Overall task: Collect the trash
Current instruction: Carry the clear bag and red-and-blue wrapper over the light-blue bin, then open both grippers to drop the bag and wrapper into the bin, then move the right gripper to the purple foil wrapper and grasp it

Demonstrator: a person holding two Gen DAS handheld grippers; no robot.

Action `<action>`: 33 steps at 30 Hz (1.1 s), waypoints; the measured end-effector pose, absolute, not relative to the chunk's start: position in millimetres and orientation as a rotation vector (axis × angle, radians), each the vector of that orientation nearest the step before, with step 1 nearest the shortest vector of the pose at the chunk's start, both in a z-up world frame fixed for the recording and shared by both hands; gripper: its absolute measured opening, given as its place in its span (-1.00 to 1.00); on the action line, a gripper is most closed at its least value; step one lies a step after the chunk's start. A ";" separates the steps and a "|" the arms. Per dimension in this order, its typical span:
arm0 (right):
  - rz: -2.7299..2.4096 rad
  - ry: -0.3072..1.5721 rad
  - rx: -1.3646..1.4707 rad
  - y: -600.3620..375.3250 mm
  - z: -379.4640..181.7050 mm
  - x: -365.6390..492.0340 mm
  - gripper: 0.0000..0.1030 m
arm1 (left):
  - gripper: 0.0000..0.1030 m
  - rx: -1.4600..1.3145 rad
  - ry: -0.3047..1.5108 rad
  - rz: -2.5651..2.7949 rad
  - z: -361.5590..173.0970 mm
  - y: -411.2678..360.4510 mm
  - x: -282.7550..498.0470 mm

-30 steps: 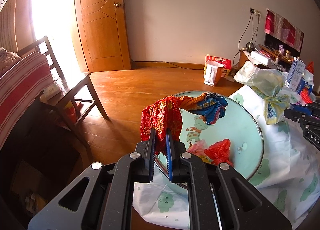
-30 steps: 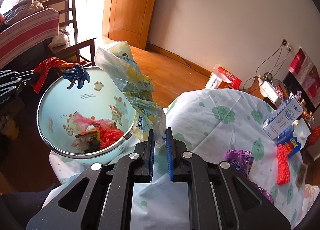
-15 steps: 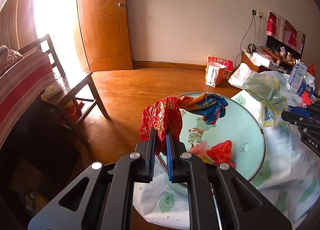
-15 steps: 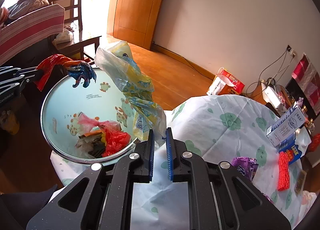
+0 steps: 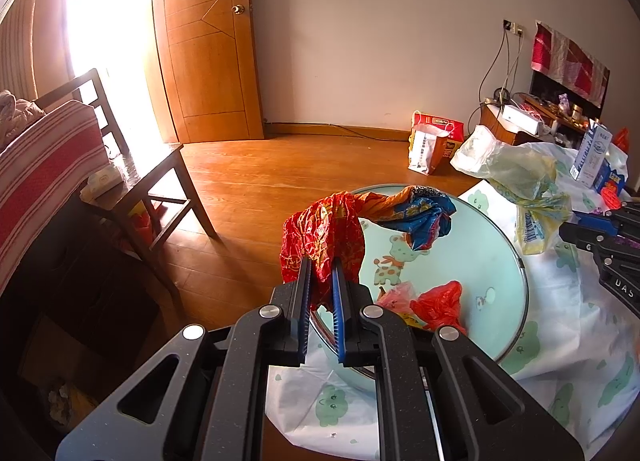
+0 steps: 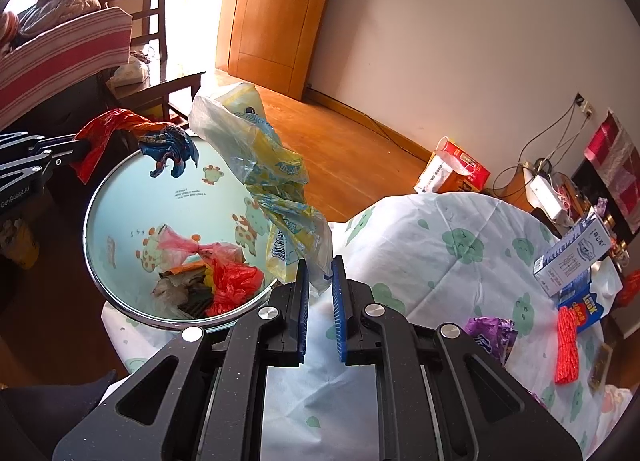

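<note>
Currently the left claw (image 5: 321,275) is closed on one end of a crumpled red and blue wrapper (image 5: 324,237). From the pads the red part rises, then the wrapper runs to the right as a twisted band, so its long axis lies almost level across the far left rim of the basin (image 5: 516,261). Its blue end (image 5: 424,217) points right and droops over the inside of the basin without touching the bottom.

The right claw (image 6: 318,277) is closed on the low corner of a thin clear bag with yellow and blue print (image 6: 280,197). This bag stands up from the pads and leans to the far left, so its long axis goes diagonally, and its loose open end (image 6: 216,113) points up and away, above the right side of the basin. In the left wrist view the same bag (image 5: 528,189) hangs just beyond the right rim.

The basin is pale blue with cartoon animals and sits at the left edge of the worktop, on a white cloth with green cloud prints (image 6: 460,237). At its bottom lies a small heap of trash, with a red bag (image 6: 234,285) and a pink bag (image 6: 180,249) on top.

To the right on the cloth, well apart from the basin, lie a purple wrapper (image 6: 492,333), a red mesh piece (image 6: 566,345) and a white carton (image 6: 572,257).
</note>
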State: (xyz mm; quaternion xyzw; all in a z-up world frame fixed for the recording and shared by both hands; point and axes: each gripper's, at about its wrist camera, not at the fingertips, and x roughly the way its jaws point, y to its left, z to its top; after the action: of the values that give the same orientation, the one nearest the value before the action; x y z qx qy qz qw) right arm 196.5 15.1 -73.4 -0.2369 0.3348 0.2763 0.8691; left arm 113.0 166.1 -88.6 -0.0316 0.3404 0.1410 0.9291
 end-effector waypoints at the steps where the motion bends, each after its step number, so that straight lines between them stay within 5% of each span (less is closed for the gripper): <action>1: 0.579 0.701 -0.496 15.6 -73.3 196.7 -0.77 | -0.82 -0.065 0.698 0.288 -88.7 165.7 113.1; 10: 0.593 0.685 -0.495 21.0 -72.1 192.5 -0.72 | -0.70 -0.074 0.696 0.264 -90.0 163.7 114.8; 15: 0.596 0.678 -0.487 21.0 -73.1 191.3 -0.20 | -0.09 -0.076 0.691 0.253 -91.4 158.9 114.7; 21: 0.580 0.676 -0.463 10.0 -73.2 188.1 -0.08 | 0.31 -0.086 0.701 0.249 -98.8 151.0 114.4; 33: 0.351 0.673 -0.328 -114.4 -68.7 178.9 0.07 | 0.55 -0.036 0.781 0.168 -133.9 105.9 122.0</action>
State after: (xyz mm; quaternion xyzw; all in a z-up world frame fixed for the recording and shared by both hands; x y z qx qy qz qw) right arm 178.9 -114.4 -68.7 -0.1592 0.3268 0.1706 0.9158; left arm 122.0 105.9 -133.9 -0.0177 0.3802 0.0817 0.9211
